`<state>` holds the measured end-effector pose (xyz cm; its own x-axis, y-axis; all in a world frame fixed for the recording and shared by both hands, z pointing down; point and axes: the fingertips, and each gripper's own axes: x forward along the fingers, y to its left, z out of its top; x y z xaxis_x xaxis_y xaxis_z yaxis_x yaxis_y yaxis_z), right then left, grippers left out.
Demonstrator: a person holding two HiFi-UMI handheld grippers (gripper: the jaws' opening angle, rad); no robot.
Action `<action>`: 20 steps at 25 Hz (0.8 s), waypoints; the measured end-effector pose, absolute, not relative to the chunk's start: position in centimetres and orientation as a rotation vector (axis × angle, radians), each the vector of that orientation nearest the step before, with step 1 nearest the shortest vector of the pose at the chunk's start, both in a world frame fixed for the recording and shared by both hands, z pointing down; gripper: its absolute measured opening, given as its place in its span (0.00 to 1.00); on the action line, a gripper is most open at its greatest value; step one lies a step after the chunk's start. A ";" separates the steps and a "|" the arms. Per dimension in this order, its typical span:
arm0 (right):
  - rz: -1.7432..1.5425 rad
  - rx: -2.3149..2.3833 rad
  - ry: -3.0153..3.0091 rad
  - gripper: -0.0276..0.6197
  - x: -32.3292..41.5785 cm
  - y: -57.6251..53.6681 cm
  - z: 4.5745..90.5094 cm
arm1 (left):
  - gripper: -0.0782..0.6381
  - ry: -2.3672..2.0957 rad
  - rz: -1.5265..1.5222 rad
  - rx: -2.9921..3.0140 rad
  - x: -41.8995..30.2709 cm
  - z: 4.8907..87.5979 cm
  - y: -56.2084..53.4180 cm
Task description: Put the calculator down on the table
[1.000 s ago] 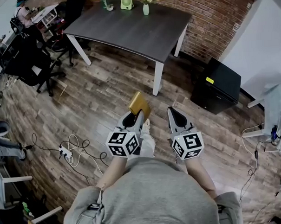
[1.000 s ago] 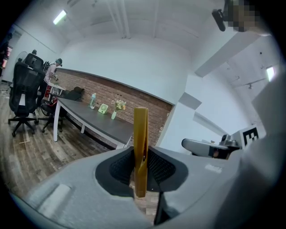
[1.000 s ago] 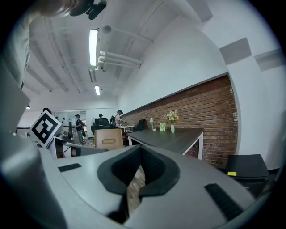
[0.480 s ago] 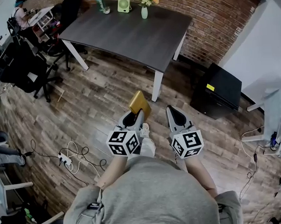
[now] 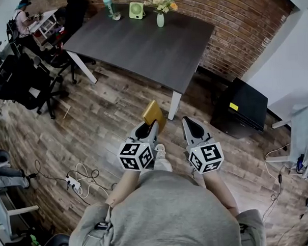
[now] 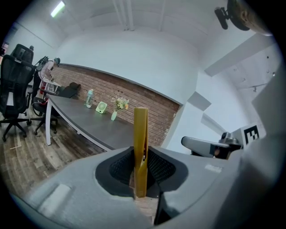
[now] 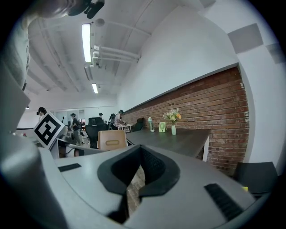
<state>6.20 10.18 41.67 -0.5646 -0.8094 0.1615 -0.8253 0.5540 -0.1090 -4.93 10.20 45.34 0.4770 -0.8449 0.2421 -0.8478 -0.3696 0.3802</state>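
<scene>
In the head view my left gripper (image 5: 146, 129) is shut on a flat yellow calculator (image 5: 154, 114), which sticks out ahead of the jaws over the wooden floor. In the left gripper view the calculator (image 6: 140, 143) stands edge-on between the pads. My right gripper (image 5: 192, 127) is alongside it, jaws together and holding nothing. In the right gripper view its pads (image 7: 149, 165) meet with only floor behind them, and the calculator (image 7: 112, 139) shows at the left. The dark grey table (image 5: 140, 44) is ahead, its near corner just beyond the calculator.
At the table's far edge stand a bottle (image 5: 107, 4), a green fan (image 5: 136, 10) and a vase of flowers (image 5: 161, 17). A black cabinet (image 5: 243, 107) is at the right. Office chairs (image 5: 24, 79) and a power strip with cables (image 5: 75, 180) lie left.
Both grippers and the person have moved forward toward the table, which now sits nearer in the head view. The calculator stays gripped in the left gripper.
</scene>
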 end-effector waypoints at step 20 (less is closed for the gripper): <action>0.253 1.407 -2.669 0.05 3.0 -5.0 41.6 | 0.24 -1.331 0.013 2.284 -7.2 45.5 -5.5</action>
<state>3.01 -5.05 41.62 -0.5632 -0.8070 0.1775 -0.8260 0.5558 -0.0940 -7.15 -5.51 45.52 0.5237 -0.8149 0.2484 -0.8196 -0.4024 0.4078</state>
